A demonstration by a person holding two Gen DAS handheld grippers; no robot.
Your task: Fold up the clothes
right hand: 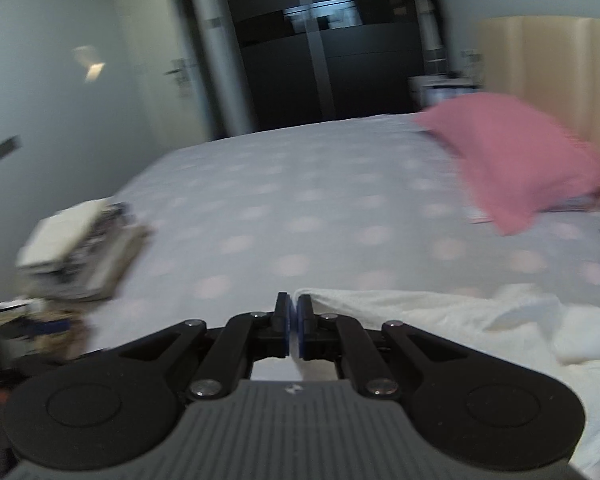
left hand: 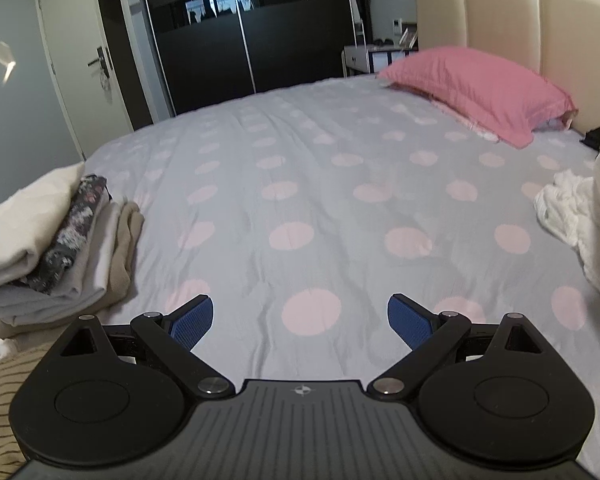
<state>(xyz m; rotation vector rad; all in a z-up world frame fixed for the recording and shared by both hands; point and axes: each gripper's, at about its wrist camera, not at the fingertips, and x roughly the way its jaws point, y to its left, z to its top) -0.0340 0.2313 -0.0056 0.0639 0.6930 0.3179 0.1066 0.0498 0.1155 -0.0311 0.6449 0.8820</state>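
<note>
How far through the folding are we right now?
Done: a stack of folded clothes sits on the bed. In hand: the right gripper is shut on a white garment's edge. Left: the left gripper is open, holding nothing; that garment is unfolded.

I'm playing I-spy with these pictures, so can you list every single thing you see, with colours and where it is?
bed cover: one, grey with pink dots, across the bed
pillow: one, pink, by the headboard
headboard: one, cream, far right
folded stack: one pile, cream, floral, grey, beige, left edge
white garment: one, crumpled, right side
wardrobe: one, black, far wall
door: one, white, left
left tool: open, empty
right tool: shut on white garment's edge
</note>
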